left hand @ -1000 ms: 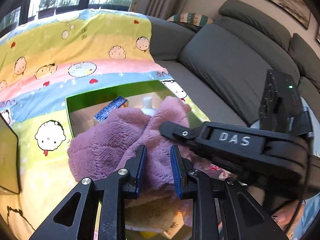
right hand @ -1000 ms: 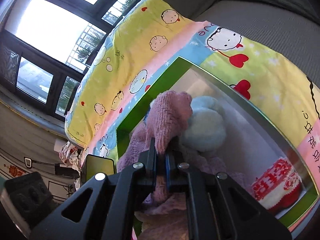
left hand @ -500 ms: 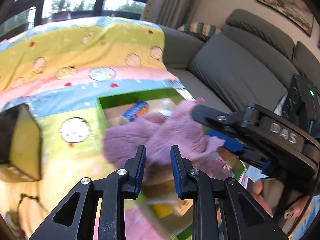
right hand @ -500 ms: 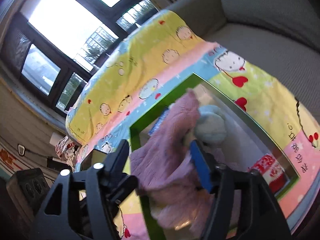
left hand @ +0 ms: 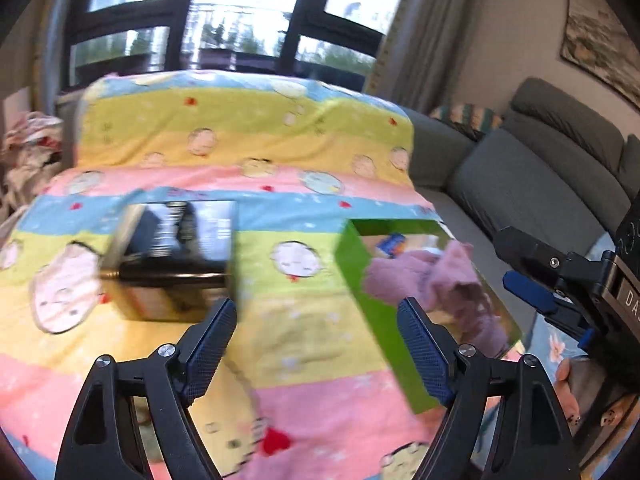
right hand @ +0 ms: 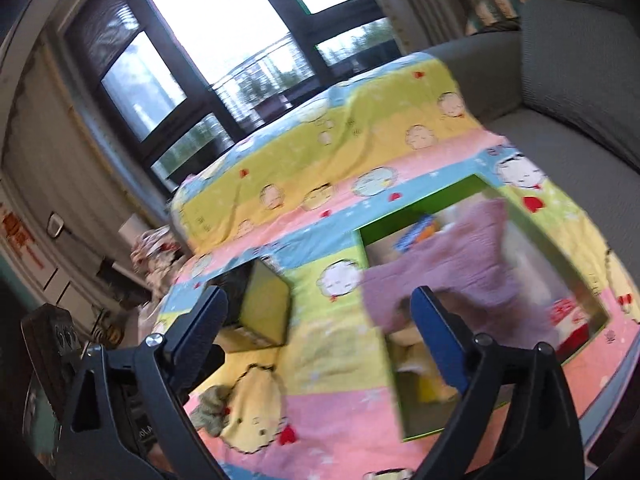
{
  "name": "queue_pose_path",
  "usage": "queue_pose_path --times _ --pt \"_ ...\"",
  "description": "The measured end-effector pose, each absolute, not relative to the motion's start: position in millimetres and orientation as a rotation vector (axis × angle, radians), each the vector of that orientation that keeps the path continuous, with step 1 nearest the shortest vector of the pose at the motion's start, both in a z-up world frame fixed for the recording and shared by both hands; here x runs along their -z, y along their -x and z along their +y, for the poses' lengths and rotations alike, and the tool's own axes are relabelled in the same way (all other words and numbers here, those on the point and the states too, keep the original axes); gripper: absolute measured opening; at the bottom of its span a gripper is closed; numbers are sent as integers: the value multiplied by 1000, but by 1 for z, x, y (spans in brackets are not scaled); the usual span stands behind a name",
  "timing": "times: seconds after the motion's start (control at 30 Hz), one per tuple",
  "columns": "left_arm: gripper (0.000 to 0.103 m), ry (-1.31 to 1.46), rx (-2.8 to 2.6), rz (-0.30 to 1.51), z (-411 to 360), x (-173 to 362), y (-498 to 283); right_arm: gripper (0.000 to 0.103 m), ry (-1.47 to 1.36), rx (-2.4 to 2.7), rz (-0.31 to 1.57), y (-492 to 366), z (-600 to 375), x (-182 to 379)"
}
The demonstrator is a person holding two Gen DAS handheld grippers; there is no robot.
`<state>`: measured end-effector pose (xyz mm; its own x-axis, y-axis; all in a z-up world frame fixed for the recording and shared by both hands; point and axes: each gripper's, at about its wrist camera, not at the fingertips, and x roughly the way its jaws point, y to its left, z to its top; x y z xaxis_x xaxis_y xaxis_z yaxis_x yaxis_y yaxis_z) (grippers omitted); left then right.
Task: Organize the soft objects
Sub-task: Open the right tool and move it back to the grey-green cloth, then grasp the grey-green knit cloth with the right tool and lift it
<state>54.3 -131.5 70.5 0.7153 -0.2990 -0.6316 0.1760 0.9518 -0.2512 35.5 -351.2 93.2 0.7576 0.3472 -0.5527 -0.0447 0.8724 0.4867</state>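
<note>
A purple towel [left hand: 432, 280] lies heaped in the open green box [left hand: 376, 320] on the cartoon blanket [left hand: 248, 152]. My left gripper [left hand: 318, 344] hangs above the blanket to the left of the box, its jaws opening with nothing between them. The right gripper [right hand: 320, 332] is back from the box too, jaws opening and empty, with the towel [right hand: 460, 272] beyond its right finger. The green box [right hand: 394, 344] also holds a blue packet [right hand: 416, 236] and a red-and-white item [right hand: 568, 316]. In the left wrist view the right gripper [left hand: 516, 268] shows at the right edge.
A second open box [left hand: 172, 260], dark inside with yellowish walls, stands left of the green one. A small grey-green cloth lump [right hand: 210, 404] lies on the blanket near the front. The grey sofa [left hand: 520, 184] runs along the right; windows are behind.
Both grippers let go of the purple towel and opened wide. They drew back and up from the green box, and the left wrist view swung left, bringing the second box into view.
</note>
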Motion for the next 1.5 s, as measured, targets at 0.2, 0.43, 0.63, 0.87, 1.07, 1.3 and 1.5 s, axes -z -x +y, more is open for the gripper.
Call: queue_pose_path --times 0.2,0.43,0.63,0.87,1.07,1.3,1.5 --pt "83 220 161 745 -74 -60 -37 94 -479 -358 776 -43 -297 -77" --pt "83 275 47 810 -20 -21 -31 94 -346 -418 901 -54 -223 -46" --pt "83 292 0 875 4 12 -27 92 -302 -473 992 -62 -175 -21" --pt "83 334 -4 934 22 40 -22 83 -285 -515 1101 -71 -144 11" --pt "83 403 8 950 36 55 -18 71 -280 -554 1179 -74 -128 31" --pt "75 408 63 946 30 64 -18 64 -254 -595 1228 -74 -108 46" --pt "49 406 100 949 24 72 -20 43 -241 -621 1283 -75 -96 63"
